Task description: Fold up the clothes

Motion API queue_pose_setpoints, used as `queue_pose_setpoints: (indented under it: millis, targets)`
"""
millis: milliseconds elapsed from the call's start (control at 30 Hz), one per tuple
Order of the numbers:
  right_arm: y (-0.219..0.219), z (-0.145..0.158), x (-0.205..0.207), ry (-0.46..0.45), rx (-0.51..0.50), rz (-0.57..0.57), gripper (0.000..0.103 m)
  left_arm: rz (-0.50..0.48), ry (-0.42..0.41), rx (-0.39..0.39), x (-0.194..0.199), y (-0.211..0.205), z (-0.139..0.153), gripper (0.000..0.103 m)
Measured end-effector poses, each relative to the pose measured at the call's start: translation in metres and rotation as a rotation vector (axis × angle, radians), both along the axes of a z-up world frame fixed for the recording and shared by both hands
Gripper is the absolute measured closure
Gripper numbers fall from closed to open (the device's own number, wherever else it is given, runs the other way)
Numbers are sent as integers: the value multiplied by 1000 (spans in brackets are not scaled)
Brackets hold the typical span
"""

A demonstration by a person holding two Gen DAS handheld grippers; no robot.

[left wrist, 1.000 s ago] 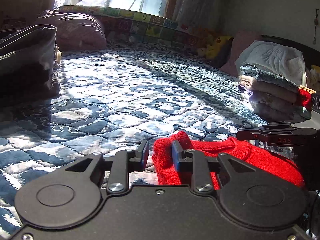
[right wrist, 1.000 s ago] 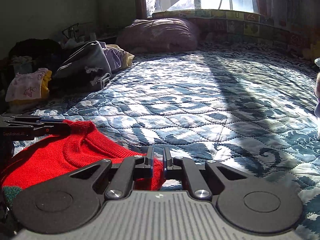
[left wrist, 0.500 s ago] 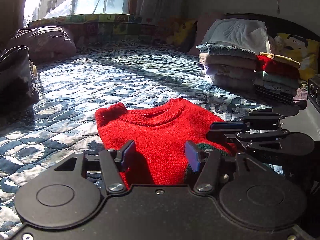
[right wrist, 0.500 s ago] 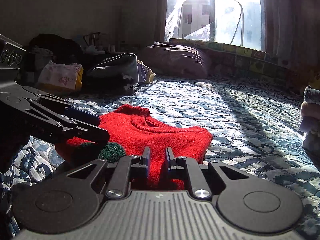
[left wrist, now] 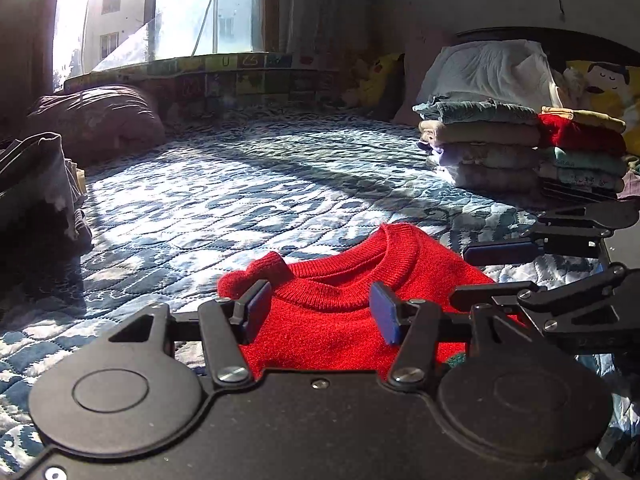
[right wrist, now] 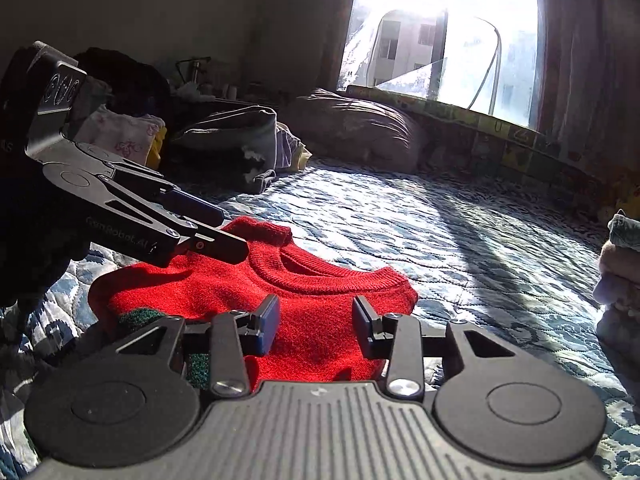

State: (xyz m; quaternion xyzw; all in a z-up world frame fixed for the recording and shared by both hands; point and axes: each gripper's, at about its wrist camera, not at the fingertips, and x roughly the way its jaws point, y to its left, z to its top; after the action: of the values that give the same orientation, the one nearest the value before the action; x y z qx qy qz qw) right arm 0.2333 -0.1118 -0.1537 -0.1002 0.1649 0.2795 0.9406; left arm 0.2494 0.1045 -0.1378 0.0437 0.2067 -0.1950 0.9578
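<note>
Red sweater, folded, lying collar-up on the blue patterned quilt at the near edge of the bed. Left gripper and right gripper both hover over it, jaws spread, holding nothing. Far right: stack of folded clothes.

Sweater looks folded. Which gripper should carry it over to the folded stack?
Probably the right gripper: the folded clothes stack lies on its side of the red sweater. Both grippers are open; the left gripper would have to reach across the sweater.
</note>
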Motion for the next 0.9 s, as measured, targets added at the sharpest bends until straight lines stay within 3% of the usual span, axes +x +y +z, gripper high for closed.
queue_pose_setpoints:
  millis: [100, 267, 467, 600, 767, 900]
  targets:
    - [-9, -4, 27, 56, 28, -27, 67, 11, 11, -29, 12, 1, -2, 49]
    - [-6, -12, 57, 90, 57, 22, 67, 17, 49, -23, 25, -2, -9, 49]
    - [-2, -26, 74, 174, 42, 56, 65, 61, 153, -2, 42, 0, -26, 48]
    - [-6, -29, 76, 204, 70, 51, 65, 59, 177, -3, 46, 0, -29, 47]
    - [-3, -23, 62, 122, 42, 33, 65, 52, 141, 38, 40, -5, -26, 47]
    - [-24, 0, 31, 58, 115, 5, 66, 67, 50, 67, 5, -4, -1, 51]
